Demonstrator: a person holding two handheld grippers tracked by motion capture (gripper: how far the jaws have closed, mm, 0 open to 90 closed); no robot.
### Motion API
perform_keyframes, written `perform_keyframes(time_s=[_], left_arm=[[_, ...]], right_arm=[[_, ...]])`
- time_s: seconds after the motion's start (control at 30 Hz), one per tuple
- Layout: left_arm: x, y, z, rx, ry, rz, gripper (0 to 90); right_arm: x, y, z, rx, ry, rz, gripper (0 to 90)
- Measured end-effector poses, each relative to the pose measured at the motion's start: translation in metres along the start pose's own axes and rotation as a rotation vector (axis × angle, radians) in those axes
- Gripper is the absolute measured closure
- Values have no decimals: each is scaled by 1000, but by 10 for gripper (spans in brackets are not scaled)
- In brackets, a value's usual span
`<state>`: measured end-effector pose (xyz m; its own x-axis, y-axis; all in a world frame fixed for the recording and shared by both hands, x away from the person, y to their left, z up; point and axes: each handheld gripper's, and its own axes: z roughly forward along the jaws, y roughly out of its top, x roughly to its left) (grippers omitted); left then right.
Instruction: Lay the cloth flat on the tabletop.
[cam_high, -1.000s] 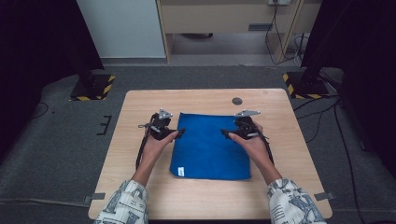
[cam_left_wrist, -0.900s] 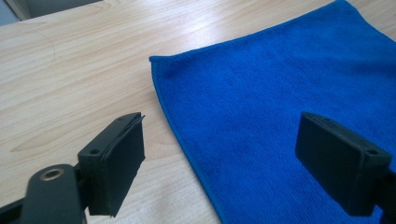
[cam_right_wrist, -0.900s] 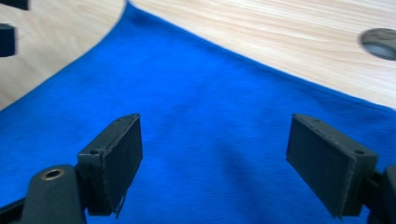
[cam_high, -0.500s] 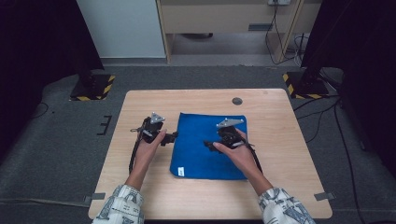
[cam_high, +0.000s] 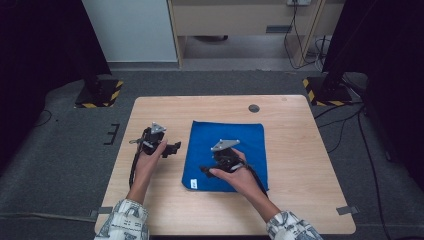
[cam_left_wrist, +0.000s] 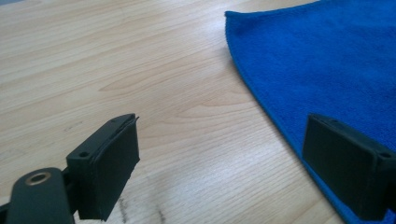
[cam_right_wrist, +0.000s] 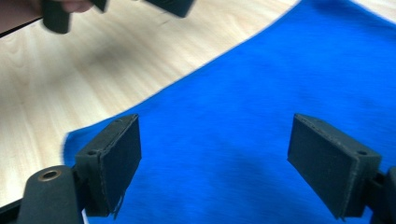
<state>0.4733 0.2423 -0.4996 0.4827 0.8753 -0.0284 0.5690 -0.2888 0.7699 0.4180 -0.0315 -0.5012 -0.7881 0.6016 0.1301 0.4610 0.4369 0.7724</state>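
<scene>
Cloth flat, both grippers empty

Cloth (cam_high: 227, 152) lies spread on the bench (cam_high: 300, 150). Our right gripper (cam_high: 206, 170) hovers over its near-left part, jaws wide, holding nothing. Our left gripper (cam_high: 175, 147) is beside its left edge, also wide and empty. We judge a corner grasp comes next.
</scene>
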Motion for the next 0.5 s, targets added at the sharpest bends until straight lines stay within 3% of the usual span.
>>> perform_keyframes(time_s=[0.07,0.27,0.5], left_arm=[[6,-3,-2,2,6,-20,106],[9,-6,-1,18,2,-23,108],[8,-5,-3,10,0,-19,108]], right_arm=[[8,-1,4,4,15,-7,163],[24,-2,15,35,46,-36,193],[32,-3,20,47,64,-53,219]])
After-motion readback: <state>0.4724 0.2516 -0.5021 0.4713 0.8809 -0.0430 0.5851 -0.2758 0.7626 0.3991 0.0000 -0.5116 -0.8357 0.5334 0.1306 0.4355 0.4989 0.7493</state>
